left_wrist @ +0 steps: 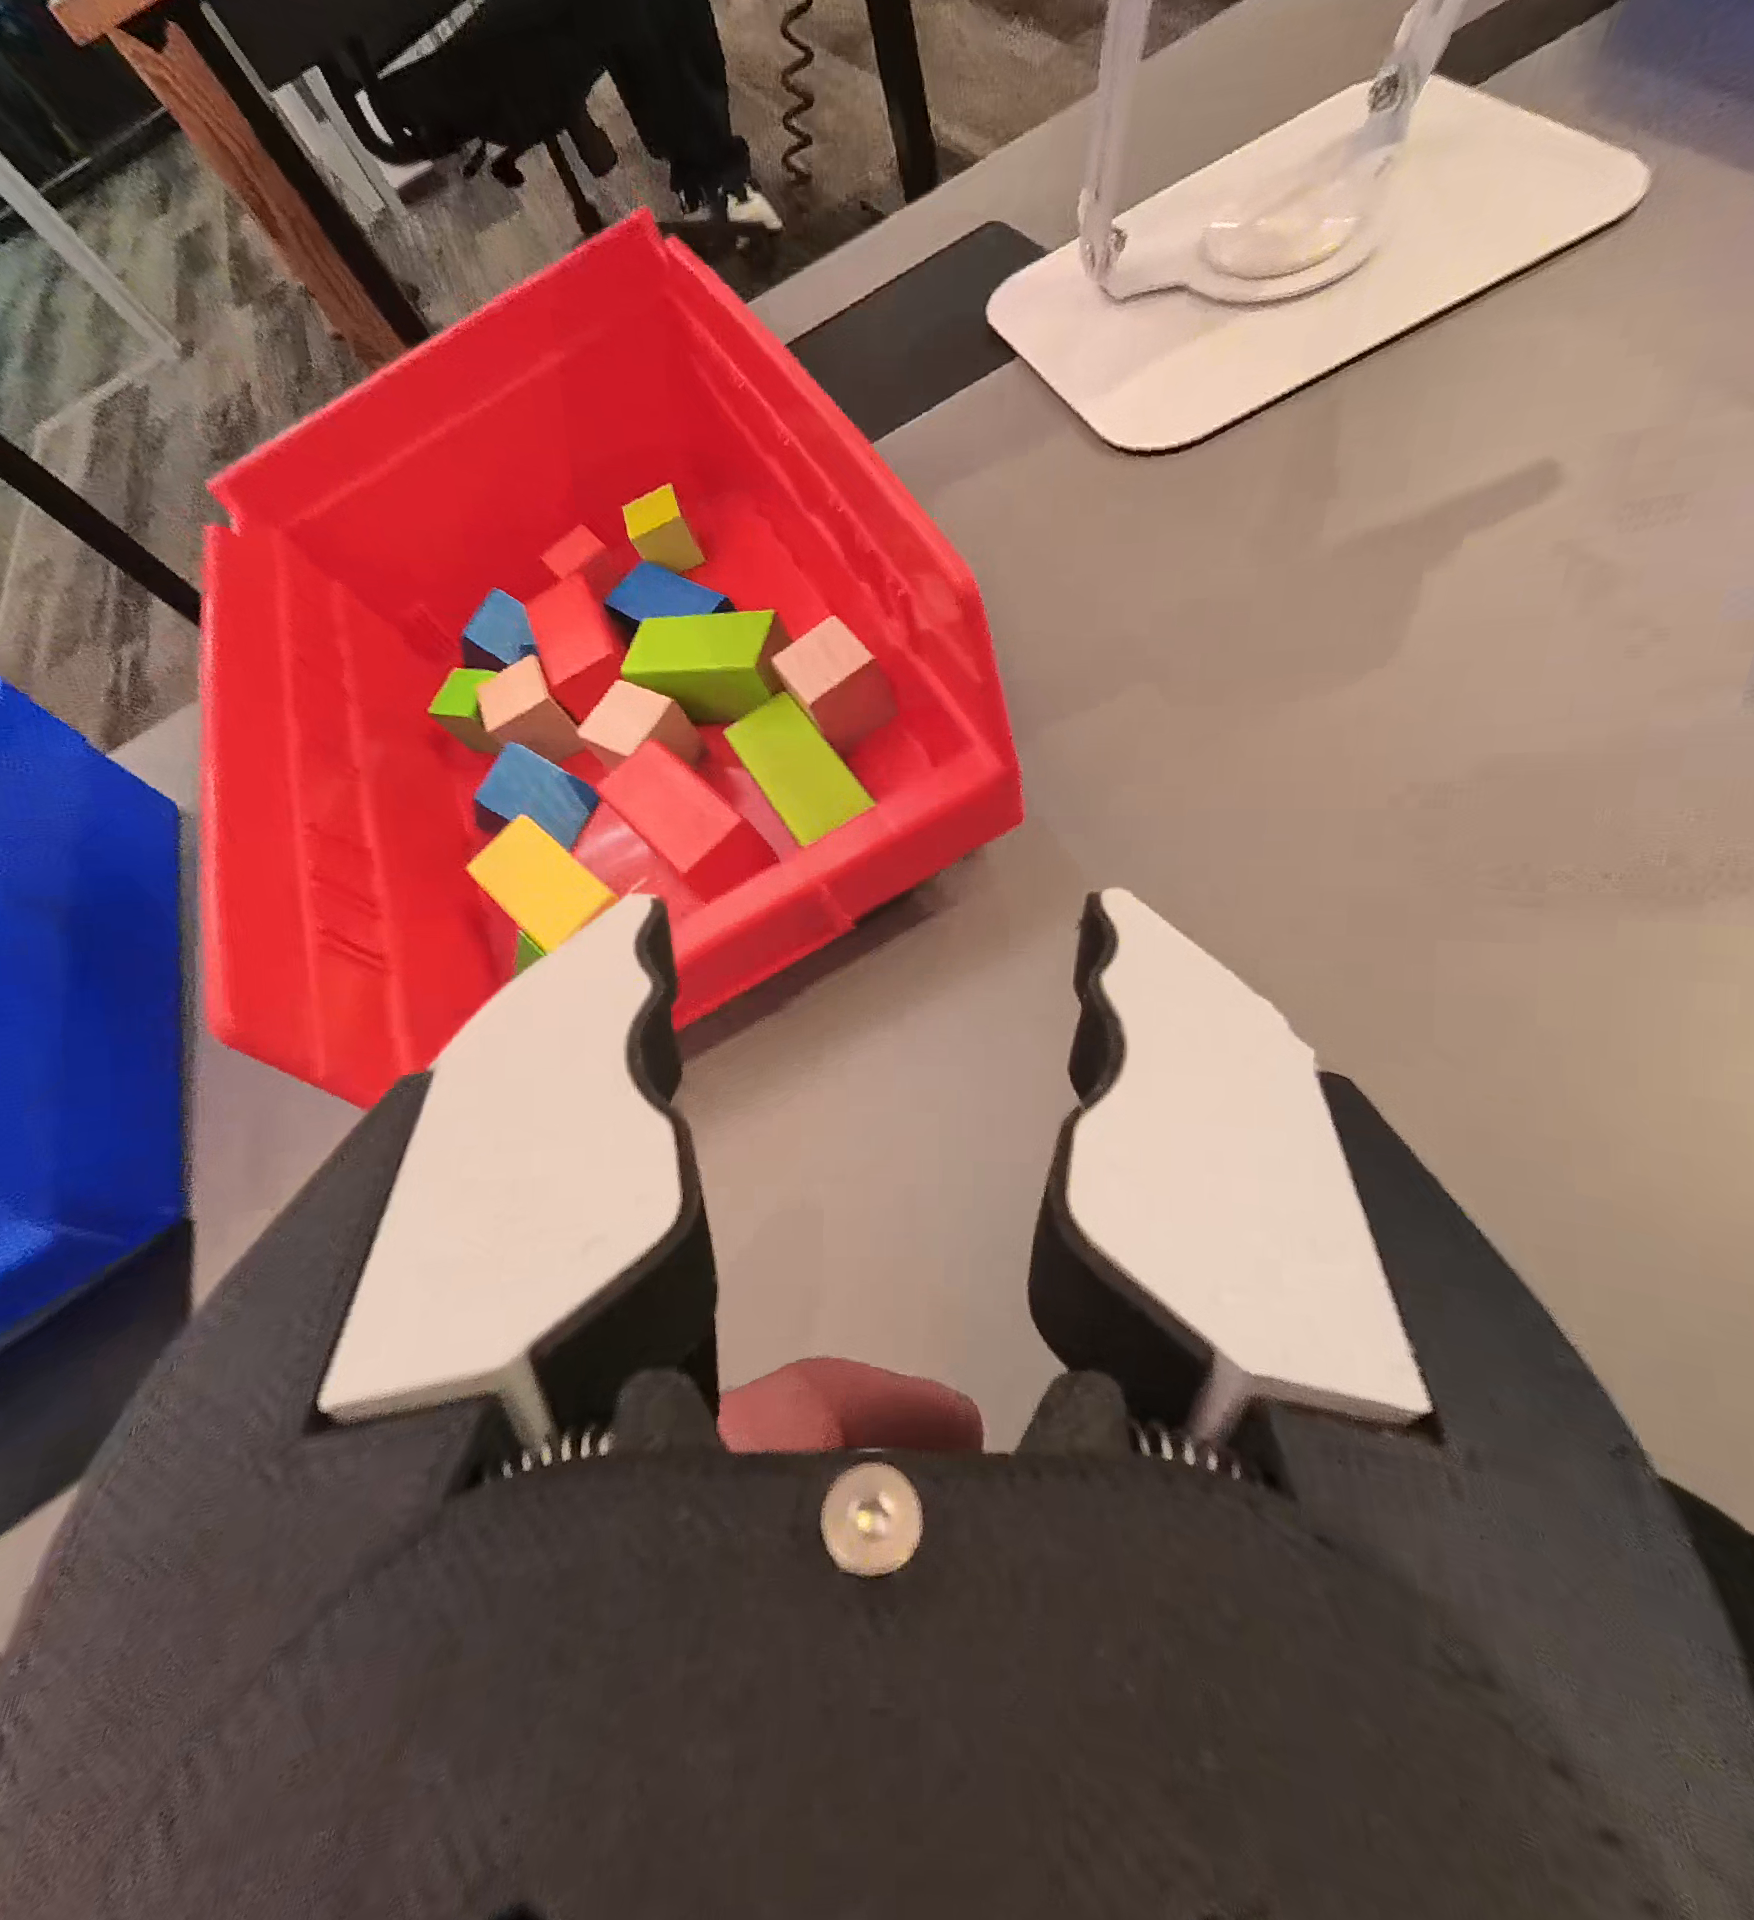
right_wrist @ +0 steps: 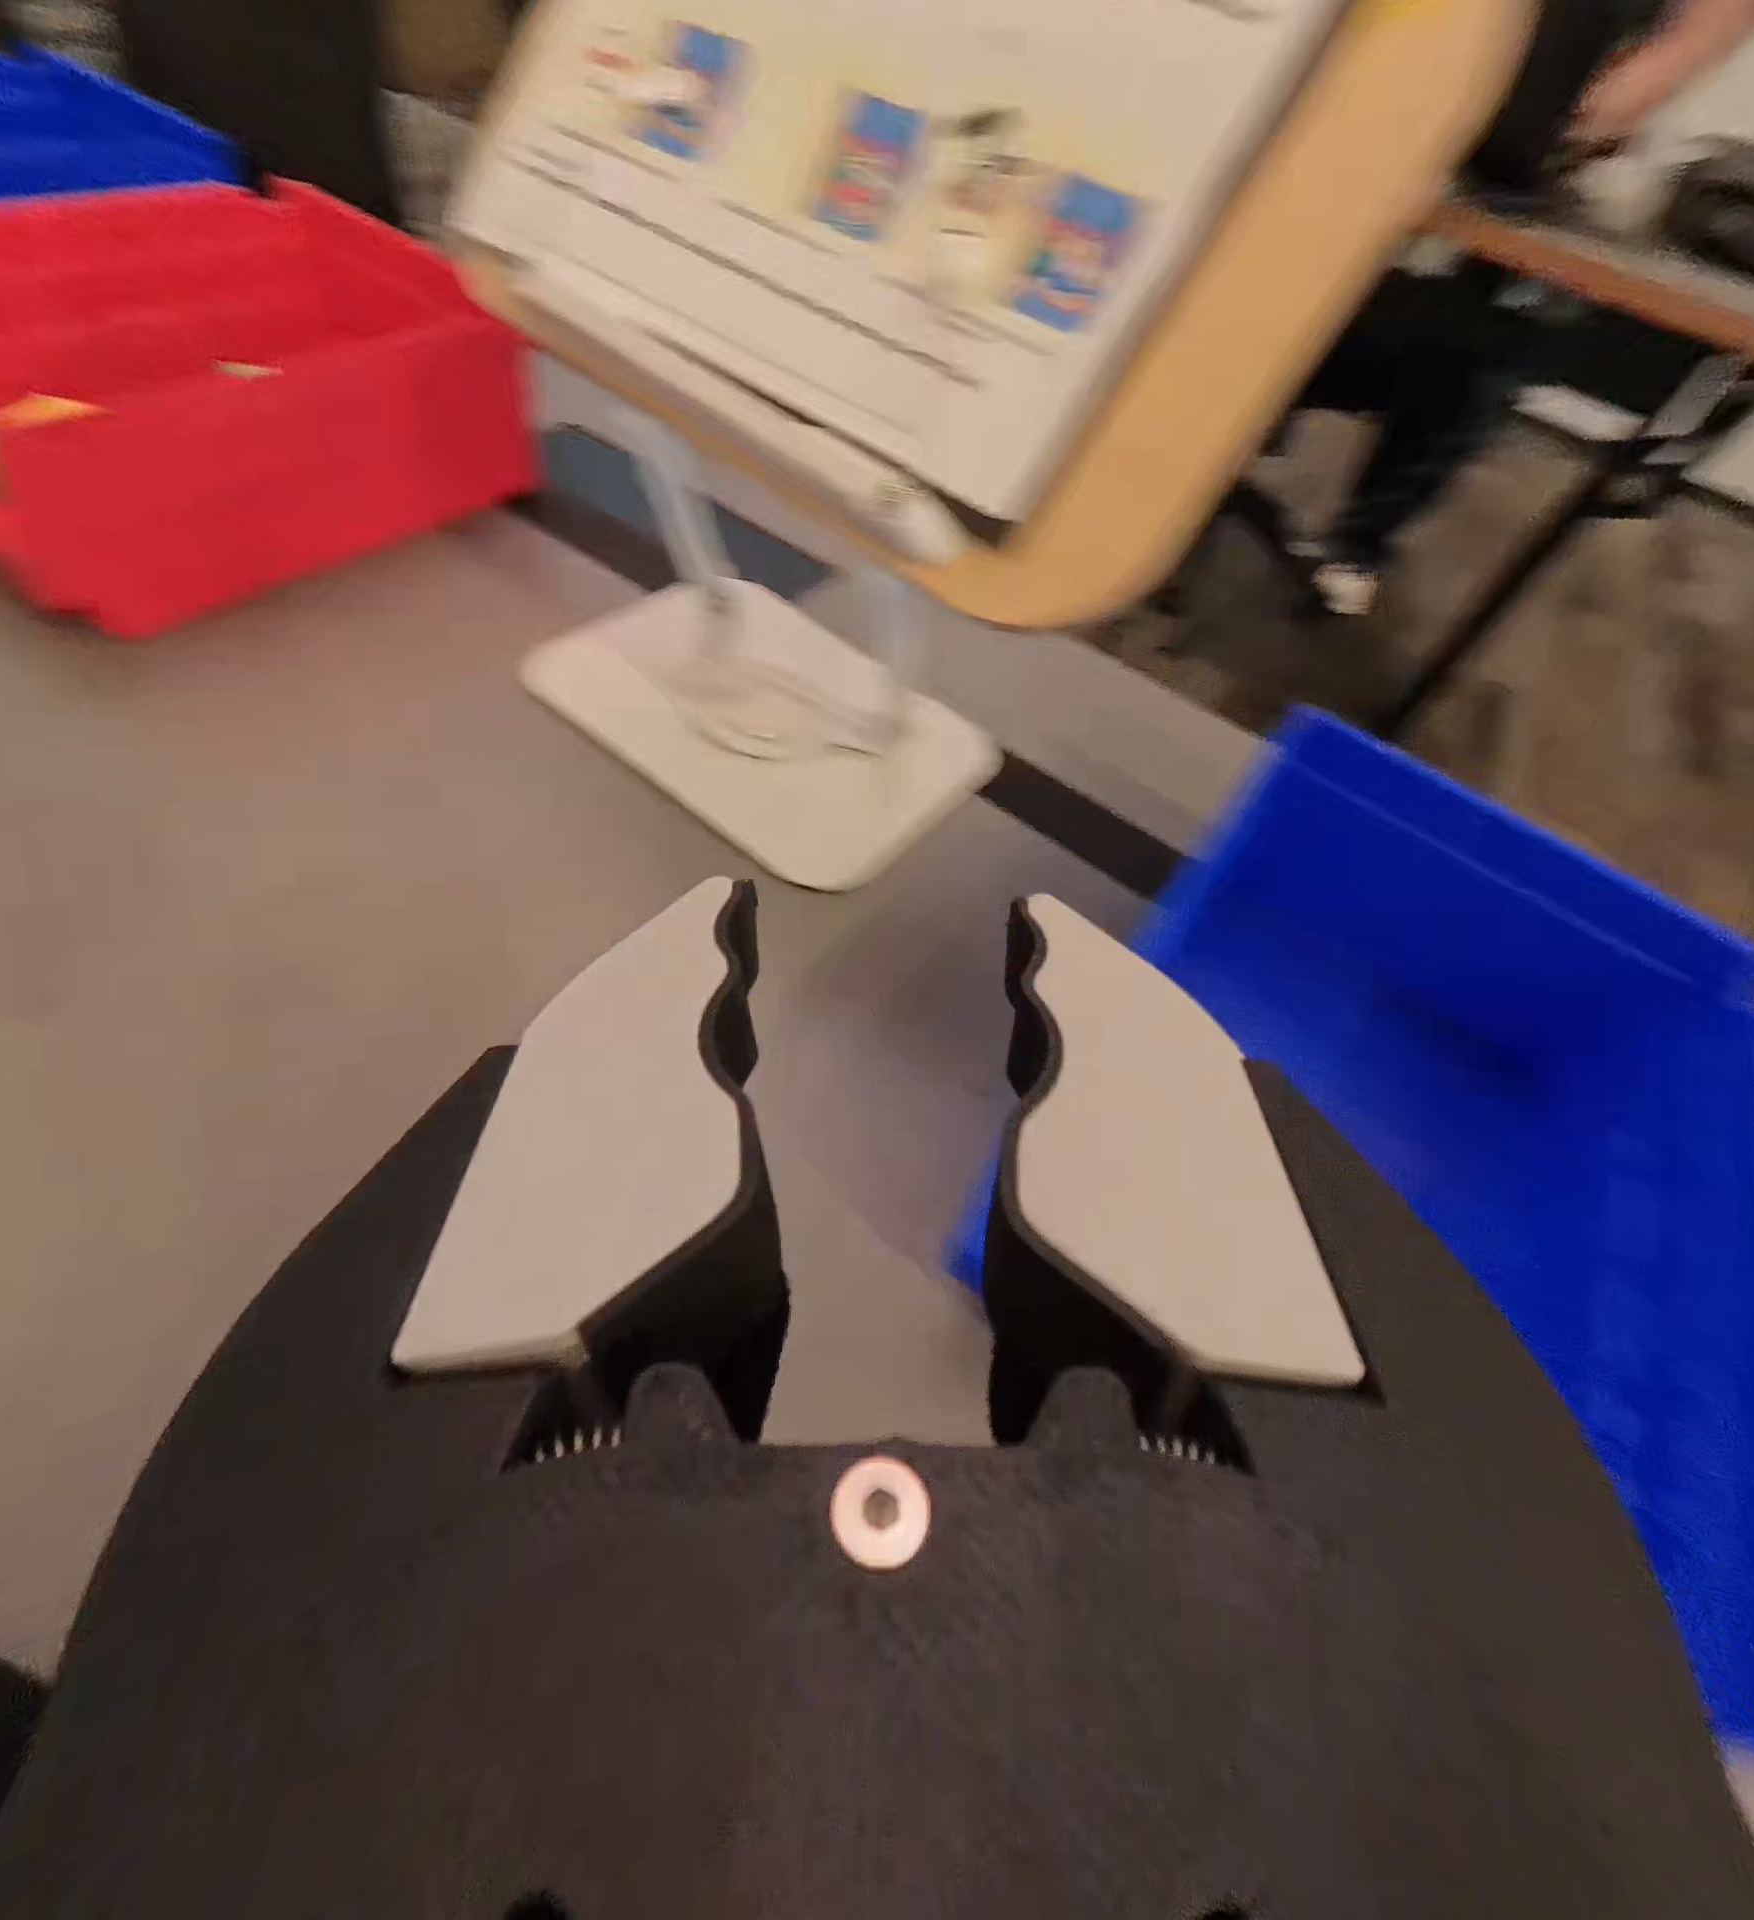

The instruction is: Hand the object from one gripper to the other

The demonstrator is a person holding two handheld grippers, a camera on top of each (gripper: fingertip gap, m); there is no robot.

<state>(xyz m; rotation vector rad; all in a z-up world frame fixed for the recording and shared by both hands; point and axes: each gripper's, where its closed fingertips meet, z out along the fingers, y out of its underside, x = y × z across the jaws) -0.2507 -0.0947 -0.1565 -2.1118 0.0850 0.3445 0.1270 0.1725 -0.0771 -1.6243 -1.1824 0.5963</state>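
Blocks (left_wrist: 665, 717) are lying loose in the red bin (left_wrist: 353, 831) on the grey tabletop (left_wrist: 1372, 831) — none is sitting in either claw. Count as far as visible: four red, three blue, three plain wood, four green with one only a sliver at the near wall, two yellow; a pile, so some may be hidden.

Left claw (left_wrist: 873, 914) is hanging spread wide over bare tabletop just off the red bin's near corner, left fingertip (left_wrist: 634, 925) overlapping the bin wall in view, nothing between the pads.

Right claw (right_wrist: 878, 904) is standing partly spread, gap bare, tabletop showing through. Its view is blurred.

Blue bins — two: one (left_wrist: 21, 987) left of the red bin, another (right_wrist: 1475, 1091) by the right claw.

One white stand base (left_wrist: 1320, 270) is carrying a tilted board (right_wrist: 904, 260) with a tan frame.
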